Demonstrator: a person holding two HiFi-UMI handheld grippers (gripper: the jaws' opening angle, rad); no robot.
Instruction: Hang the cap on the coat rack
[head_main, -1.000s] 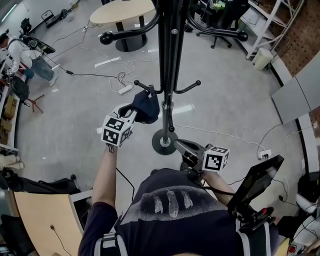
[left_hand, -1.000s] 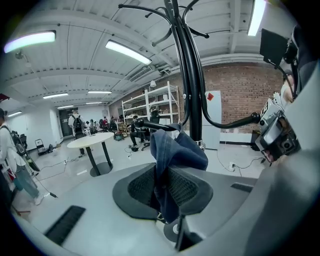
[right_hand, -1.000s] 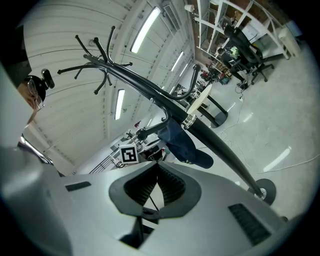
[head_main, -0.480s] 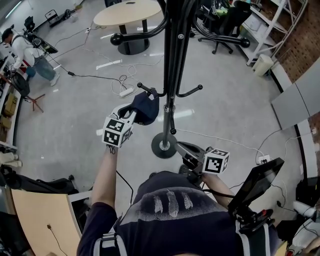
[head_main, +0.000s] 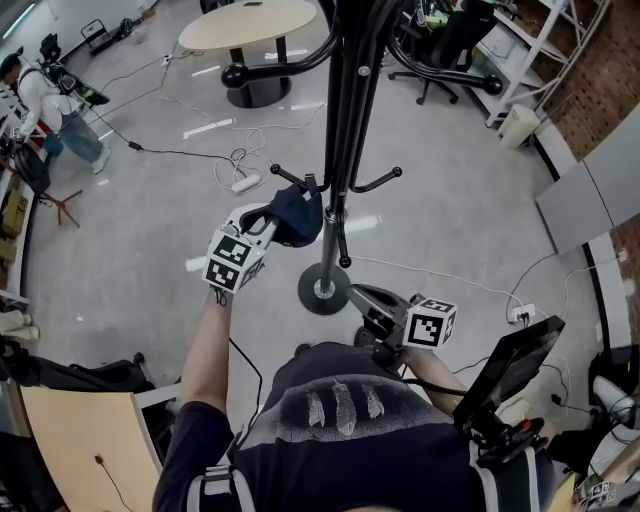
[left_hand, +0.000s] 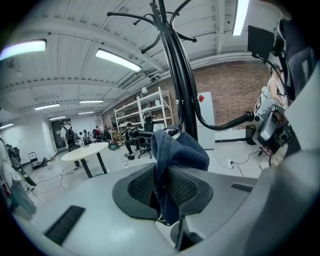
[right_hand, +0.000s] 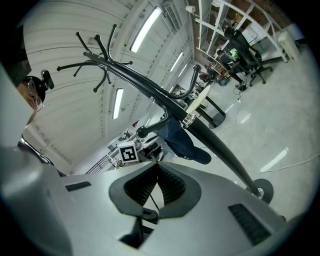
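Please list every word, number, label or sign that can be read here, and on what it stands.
No text can be read in any view.
Marker cube on the left gripper: black-and-white squares only, no letters.
Red mark on the white panel, left gripper view: too small to read.

Well beyond the left tool (head_main: 268, 224), a round beige table (head_main: 245, 22) stands on the grey floor (head_main: 140, 235), a white power strip (head_main: 245, 182) lying between them. Far past the right tool (head_main: 356, 293) are a black office chair (head_main: 440, 45), a white bin (head_main: 517, 124) and metal shelving (head_main: 535, 35).
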